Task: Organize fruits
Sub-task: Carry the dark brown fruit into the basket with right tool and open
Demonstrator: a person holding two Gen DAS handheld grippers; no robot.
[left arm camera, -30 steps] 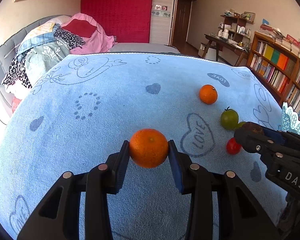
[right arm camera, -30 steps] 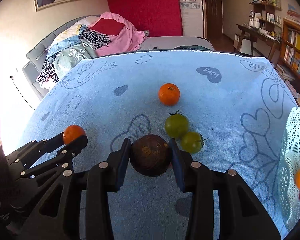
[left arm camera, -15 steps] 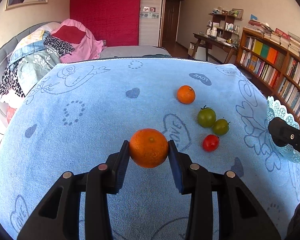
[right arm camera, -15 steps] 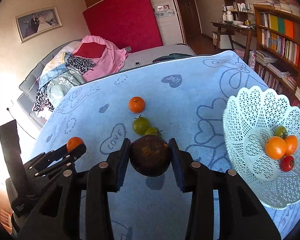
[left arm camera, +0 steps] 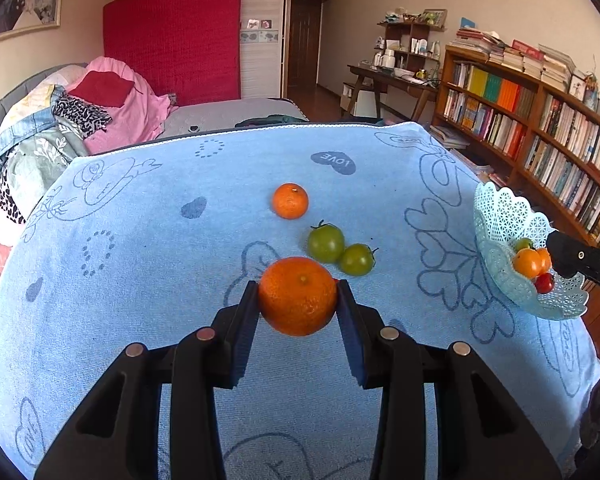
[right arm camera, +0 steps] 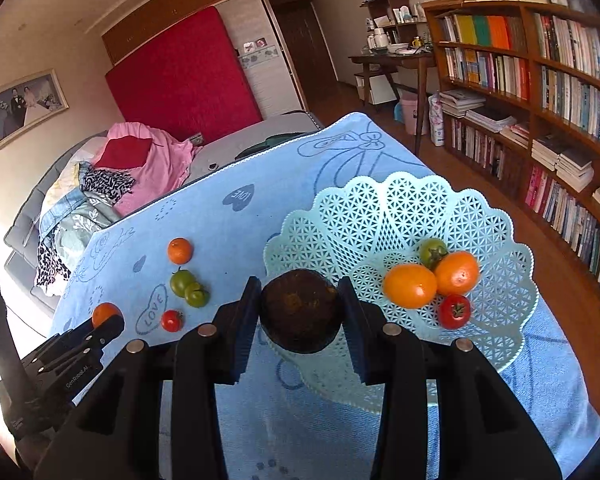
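Observation:
My left gripper [left arm camera: 298, 300] is shut on an orange mandarin [left arm camera: 298, 296], held above the blue towel. My right gripper [right arm camera: 300, 312] is shut on a dark brown round fruit [right arm camera: 300, 310], held over the near rim of the pale lattice basket [right arm camera: 380, 208]. The basket holds two orange fruits [right arm camera: 410, 286], a green tomato [right arm camera: 432, 252] and a red tomato [right arm camera: 454, 312]. On the towel lie another mandarin [left arm camera: 290, 201], two green tomatoes [left arm camera: 326, 242] and a red tomato [right arm camera: 172, 320], which the held mandarin hides in the left wrist view.
The blue towel [left arm camera: 140, 260] covers the table. The basket [left arm camera: 500, 216] stands at the table's right edge, with bookshelves [left arm camera: 540, 148] beyond it. A bed with piled clothes [left arm camera: 60, 128] lies behind the table's far left.
Both grippers have moved right with their fruit. The right gripper has gone from over the loose tomatoes to over the basket's near rim. Both stay shut.

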